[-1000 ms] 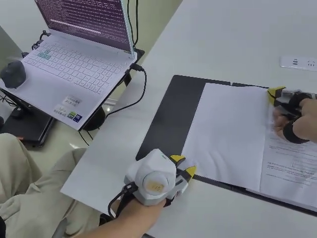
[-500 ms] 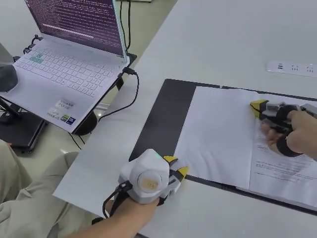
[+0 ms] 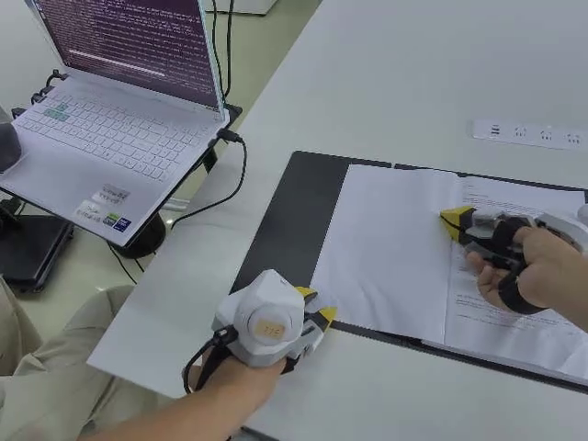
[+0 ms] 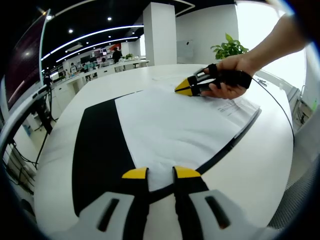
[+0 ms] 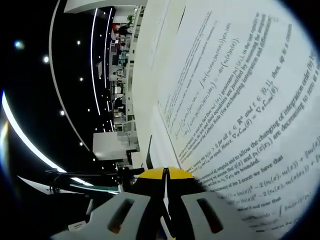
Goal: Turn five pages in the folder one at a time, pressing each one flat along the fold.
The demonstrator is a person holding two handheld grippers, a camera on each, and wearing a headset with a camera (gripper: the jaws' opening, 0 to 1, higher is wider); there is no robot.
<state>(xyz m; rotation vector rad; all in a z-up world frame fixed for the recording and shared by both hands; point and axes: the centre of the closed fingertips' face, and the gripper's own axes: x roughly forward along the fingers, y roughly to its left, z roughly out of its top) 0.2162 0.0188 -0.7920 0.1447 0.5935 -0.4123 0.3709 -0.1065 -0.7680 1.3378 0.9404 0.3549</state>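
Observation:
The folder lies open on the white table, its black cover (image 3: 292, 216) spread to the left. A blank turned page (image 3: 390, 248) lies flat over it, and a printed page (image 3: 519, 317) lies to the right. My right gripper (image 3: 455, 223) is shut, its yellow tips pressed on the paper at the fold. In the right gripper view the shut right gripper (image 5: 165, 172) rests on the printed page (image 5: 240, 100). My left gripper (image 3: 314, 308) sits at the folder's near edge. In the left gripper view the left gripper (image 4: 160, 173) has only a slim gap, with nothing held, at the blank page (image 4: 170, 125).
An open laptop (image 3: 119, 101) stands on a raised stand beyond the table's left edge, with a black cable (image 3: 237, 175) hanging beside it. A white power strip (image 3: 528, 135) lies on the table (image 3: 413, 73) behind the folder. A person's trouser leg shows at the lower left.
My right gripper has slid along the fold from the page's far edge toward me. The left gripper stays at the folder's near edge. The head camera has shifted.

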